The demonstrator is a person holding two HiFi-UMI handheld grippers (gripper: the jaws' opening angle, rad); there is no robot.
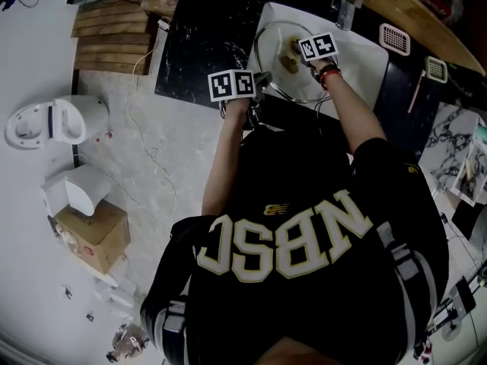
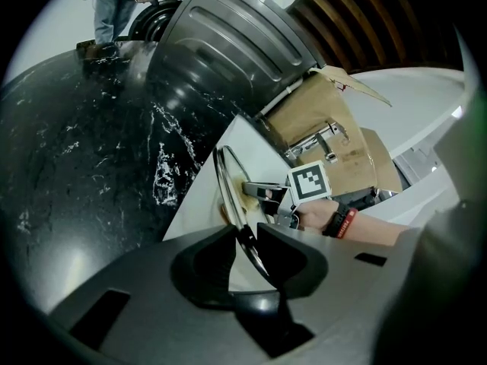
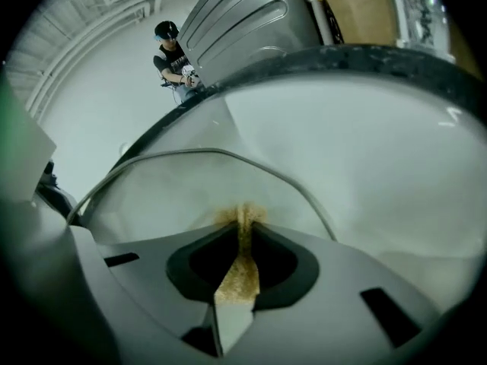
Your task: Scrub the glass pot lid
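A: Round glass pot lid (image 1: pixel 272 48) is in the white rectangular sink (image 1: pixel 365 59). Black marbled counter (image 1: pixel 202 36) at 9 o'clock, chrome tap (image 1: pixel 346 10) at 12.

B: Left gripper (image 2: pixel 245 234) is clamped on the lid rim at 8 o'clock, forearm extended. Right gripper (image 3: pixel 242 230) pinches a tan scouring pad (image 3: pixel 240 268), tip against the glass, wrist pitched down.

Dim, cool light — fisheye-bent edges, black vignetted corners, soft foreground blur.
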